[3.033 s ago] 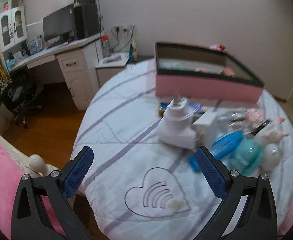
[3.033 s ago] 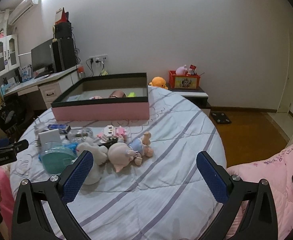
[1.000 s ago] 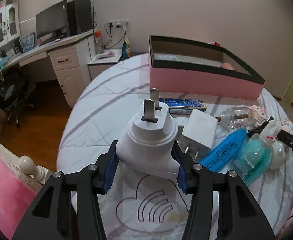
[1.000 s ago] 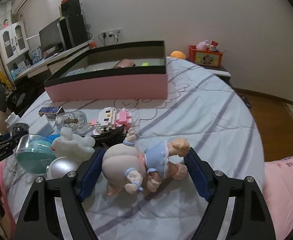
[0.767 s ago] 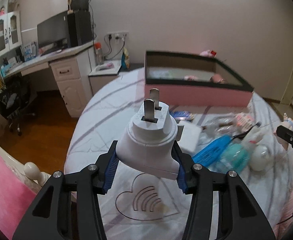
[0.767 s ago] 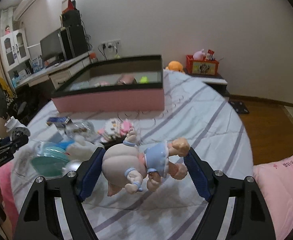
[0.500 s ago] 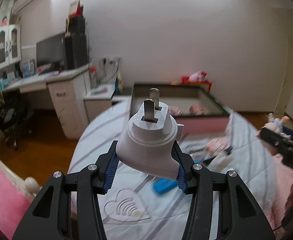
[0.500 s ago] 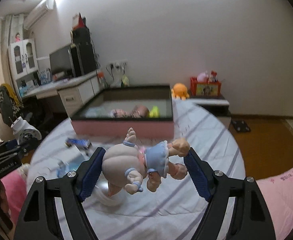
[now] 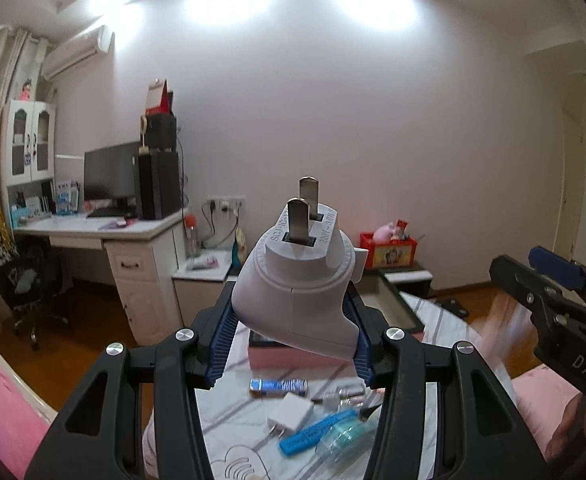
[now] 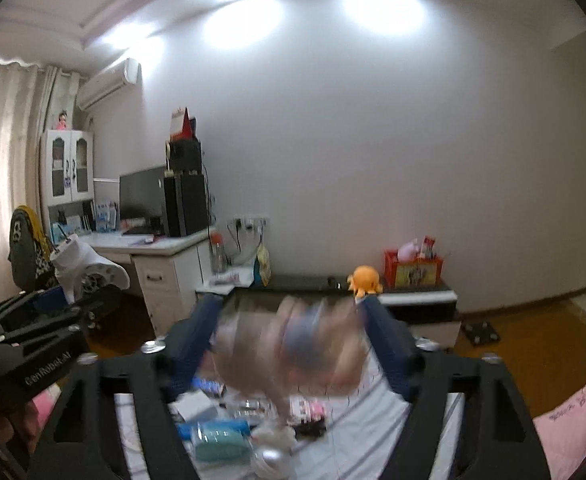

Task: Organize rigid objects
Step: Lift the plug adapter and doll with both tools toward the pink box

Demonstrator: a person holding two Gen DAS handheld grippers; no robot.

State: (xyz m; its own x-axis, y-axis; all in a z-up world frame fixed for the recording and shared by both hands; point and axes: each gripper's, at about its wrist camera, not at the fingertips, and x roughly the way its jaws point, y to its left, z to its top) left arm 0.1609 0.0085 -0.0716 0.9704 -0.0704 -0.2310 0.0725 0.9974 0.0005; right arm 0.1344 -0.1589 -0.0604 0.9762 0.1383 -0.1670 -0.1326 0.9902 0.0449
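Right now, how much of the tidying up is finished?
The pink box shows only an edge, so what's in it can't be seen. In hand: the left gripper holds a white plug; the right gripper is closing around a blurred doll. Left on the bed: a white charger, a blue marker and more.

White plug (image 9: 297, 292) prongs-up; doll (image 10: 289, 348) blurred, airborne
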